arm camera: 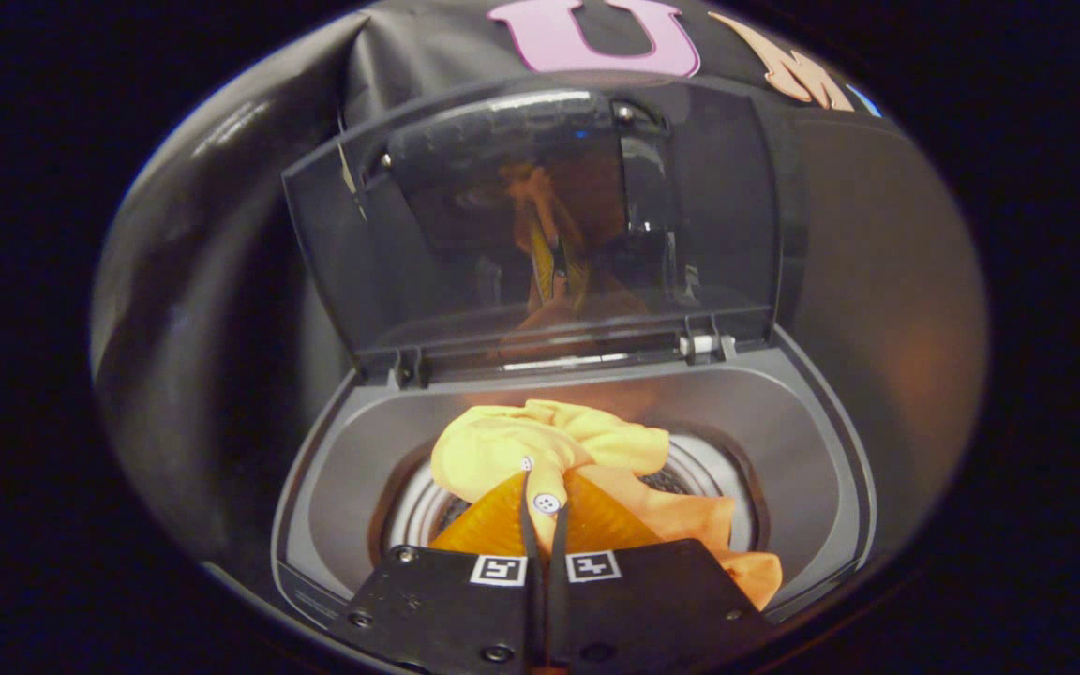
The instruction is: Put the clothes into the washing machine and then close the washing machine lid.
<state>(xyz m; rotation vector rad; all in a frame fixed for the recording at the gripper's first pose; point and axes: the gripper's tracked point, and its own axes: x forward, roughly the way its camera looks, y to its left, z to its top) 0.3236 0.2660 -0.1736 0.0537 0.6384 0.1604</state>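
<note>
One crumpled yellow-orange buttoned garment (549, 450) is pinched by the nearly closed tool (543, 511) above one grey top-loading washing machine (812, 450), its tinted transparent lid (531, 225) raised; the drum is largely hidden

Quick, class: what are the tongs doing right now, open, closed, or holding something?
Tongs: closed on the yellow garment, held over the washing machine drum; lid up.

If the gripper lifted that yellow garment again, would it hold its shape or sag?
Probably sag: the yellow garment lies bunched in soft folds over the drum opening, so it looks floppy. It seems light for its bulk. The gripper, closed on its cloth near a button, suggests thin fabric that pinches easily and may snag or trail.
</note>
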